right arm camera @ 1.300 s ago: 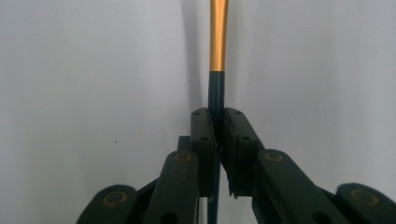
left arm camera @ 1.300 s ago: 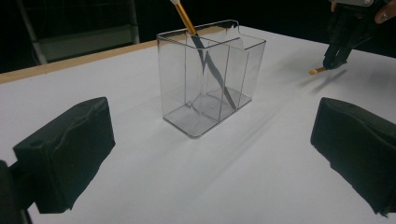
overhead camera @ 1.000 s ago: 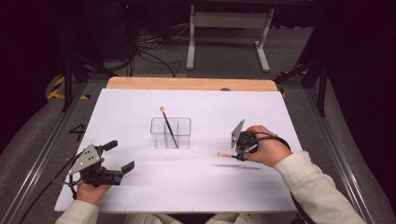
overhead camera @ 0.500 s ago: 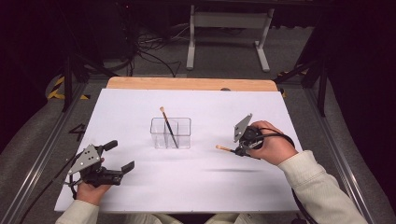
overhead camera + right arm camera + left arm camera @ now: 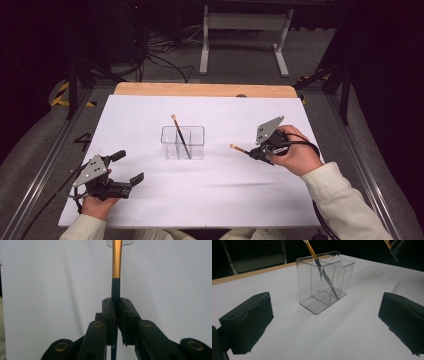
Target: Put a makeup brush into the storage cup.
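A clear two-compartment holder stands mid-table with one gold-and-black brush leaning in it. My right gripper is shut on a second brush, held above the table right of the holder, its pale tip pointing left toward the holder. That brush's tip also shows at the top right of the left gripper view. My left gripper rests near the front left of the table, jaws wide open and nothing between them, facing the holder.
A white sheet covers the table, with a wooden strip along the far edge. A metal stand and cables lie on the floor beyond. Rails run along both table sides.
My right gripper has lifted the second brush off the table and carried it up and slightly away from me. The left gripper has stayed still.
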